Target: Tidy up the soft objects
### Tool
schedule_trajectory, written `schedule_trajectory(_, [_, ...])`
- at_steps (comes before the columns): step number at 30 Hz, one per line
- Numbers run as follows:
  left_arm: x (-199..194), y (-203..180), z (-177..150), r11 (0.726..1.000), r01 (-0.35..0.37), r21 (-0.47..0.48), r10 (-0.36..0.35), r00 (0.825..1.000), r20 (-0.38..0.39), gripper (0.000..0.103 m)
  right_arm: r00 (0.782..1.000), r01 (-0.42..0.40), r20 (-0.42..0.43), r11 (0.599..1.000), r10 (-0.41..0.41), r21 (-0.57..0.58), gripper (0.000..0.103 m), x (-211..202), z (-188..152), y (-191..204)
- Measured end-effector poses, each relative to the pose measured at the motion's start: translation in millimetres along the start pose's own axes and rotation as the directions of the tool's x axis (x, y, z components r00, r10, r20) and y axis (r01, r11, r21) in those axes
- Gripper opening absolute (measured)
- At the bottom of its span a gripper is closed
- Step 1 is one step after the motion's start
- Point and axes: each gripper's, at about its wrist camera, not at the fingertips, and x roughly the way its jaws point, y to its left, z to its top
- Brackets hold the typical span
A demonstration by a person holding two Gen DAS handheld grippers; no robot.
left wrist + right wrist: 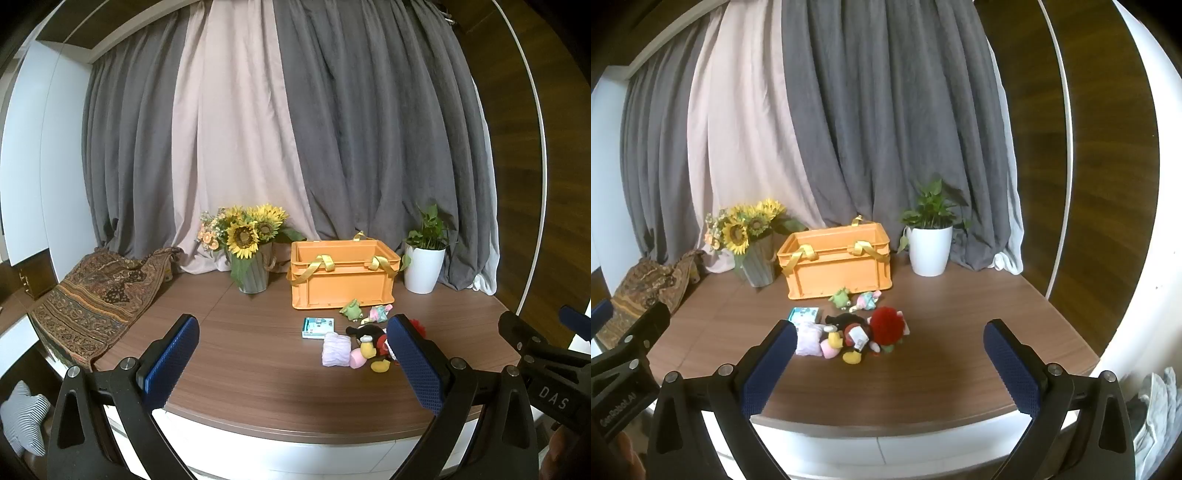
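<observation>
An orange crate [343, 275] [836, 262] with yellow ribbon handles stands at the back of the brown table [258, 354] [942, 332]. In front of it lie soft toys: a green plush [351, 308] [840, 297], a pastel plush [378, 313] [868, 300], a lilac pouch [335, 349] [809, 338], a black and yellow plush [371, 341] [849, 332] and a red fluffy toy [888, 325]. A teal box [317, 326] [803, 314] lies beside them. My left gripper [293, 343] and right gripper [890, 350] hover near the table's front edge, both open and empty, short of the toys.
A sunflower vase [251, 254] [753, 247] stands left of the crate, a potted plant in a white pot [424, 266] [929, 243] to its right. A patterned cloth [92, 302] [653, 280] drapes the table's left end. Curtains hang behind.
</observation>
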Motion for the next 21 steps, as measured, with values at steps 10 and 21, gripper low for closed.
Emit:
schedule_trajectory(10, [-0.4,0.4,-1.6,1.0,0.001,-0.001,-0.001,1.0,0.003,0.103,1.0,-0.001,0.004,1.0,0.001,0.001,0.102,-7.8,1.3,-3.1])
schedule_trajectory(21, [-2.9,1.5,2.4,1.0,-0.002,0.001,0.002,1.0,0.011,0.103,1.0,0.0,0.008,1.0,0.0,0.0,0.102,-8.7,0.1,-2.1])
